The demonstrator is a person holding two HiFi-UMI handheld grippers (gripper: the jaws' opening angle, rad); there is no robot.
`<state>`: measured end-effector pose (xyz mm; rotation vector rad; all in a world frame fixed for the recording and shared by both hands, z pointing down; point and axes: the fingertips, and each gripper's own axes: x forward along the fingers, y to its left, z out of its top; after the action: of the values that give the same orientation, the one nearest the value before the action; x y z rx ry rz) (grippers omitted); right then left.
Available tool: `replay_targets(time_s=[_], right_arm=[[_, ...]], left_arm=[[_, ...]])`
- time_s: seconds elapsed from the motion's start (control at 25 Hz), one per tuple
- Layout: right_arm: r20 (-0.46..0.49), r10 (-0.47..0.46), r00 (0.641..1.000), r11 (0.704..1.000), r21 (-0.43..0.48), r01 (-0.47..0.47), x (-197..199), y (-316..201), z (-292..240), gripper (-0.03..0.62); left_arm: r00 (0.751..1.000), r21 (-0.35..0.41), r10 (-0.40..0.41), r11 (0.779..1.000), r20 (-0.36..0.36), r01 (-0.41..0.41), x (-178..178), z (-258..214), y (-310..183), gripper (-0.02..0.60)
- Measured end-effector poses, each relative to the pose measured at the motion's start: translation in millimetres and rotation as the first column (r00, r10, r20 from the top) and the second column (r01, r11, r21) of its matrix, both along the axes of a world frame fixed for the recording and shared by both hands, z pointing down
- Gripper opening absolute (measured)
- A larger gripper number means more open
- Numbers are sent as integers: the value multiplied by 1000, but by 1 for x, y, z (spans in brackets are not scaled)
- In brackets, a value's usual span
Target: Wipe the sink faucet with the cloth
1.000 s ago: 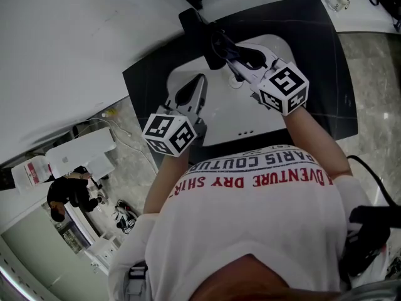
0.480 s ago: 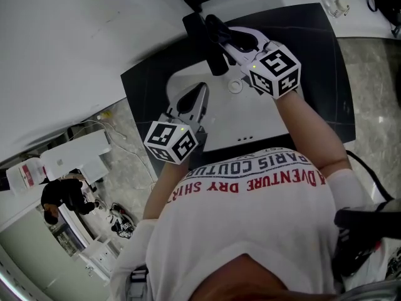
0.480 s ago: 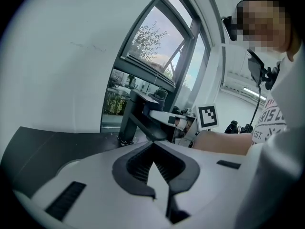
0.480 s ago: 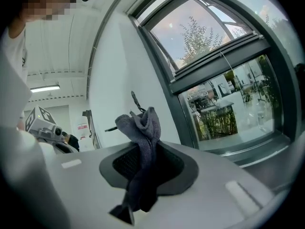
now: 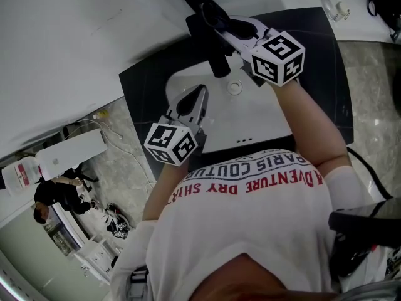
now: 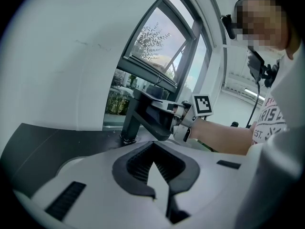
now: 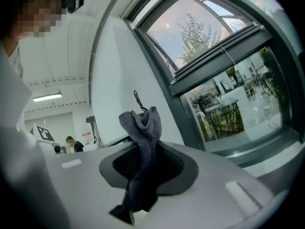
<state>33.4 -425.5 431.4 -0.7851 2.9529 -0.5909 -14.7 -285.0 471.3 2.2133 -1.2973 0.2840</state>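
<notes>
my right gripper (image 5: 215, 16), clamped on the grey cloth (image 7: 143, 142), is just beside the back end of the black faucet (image 5: 218, 58), whose spout runs toward me over the sink (image 5: 263, 115); my left gripper (image 5: 192, 99), closed on nothing, is farther off

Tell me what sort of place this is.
Probably a washroom or kitchenette corner: a white sink set in a dark counter, a black faucet at its back, and a large window behind.

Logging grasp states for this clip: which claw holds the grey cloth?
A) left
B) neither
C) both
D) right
D: the grey cloth is pinched in the right claw, while the left claw has nothing in it.
</notes>
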Motion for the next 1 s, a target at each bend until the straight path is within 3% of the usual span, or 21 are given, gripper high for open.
replay_targets(time_s=[0.24, 0.52, 0.84, 1.0], right_arm=[[9, -31, 999, 996, -87, 31, -3, -6, 17, 77], [-156, -36, 987, 971, -238, -2, -8, -13, 77, 77], [-285, -27, 958, 957, -284, -57, -9, -15, 110, 75], [-278, -31, 960, 951, -303, -57, -8, -14, 114, 77]], left_arm=[[1000, -13, -10, 1000, -5, 10, -6, 7, 0, 2], [1000, -23, -7, 1000, -6, 7, -7, 12, -1, 2], [1000, -18, -15, 1000, -17, 15, -11, 13, -6, 2], [1000, -19, -14, 1000, -13, 14, -10, 13, -6, 2]])
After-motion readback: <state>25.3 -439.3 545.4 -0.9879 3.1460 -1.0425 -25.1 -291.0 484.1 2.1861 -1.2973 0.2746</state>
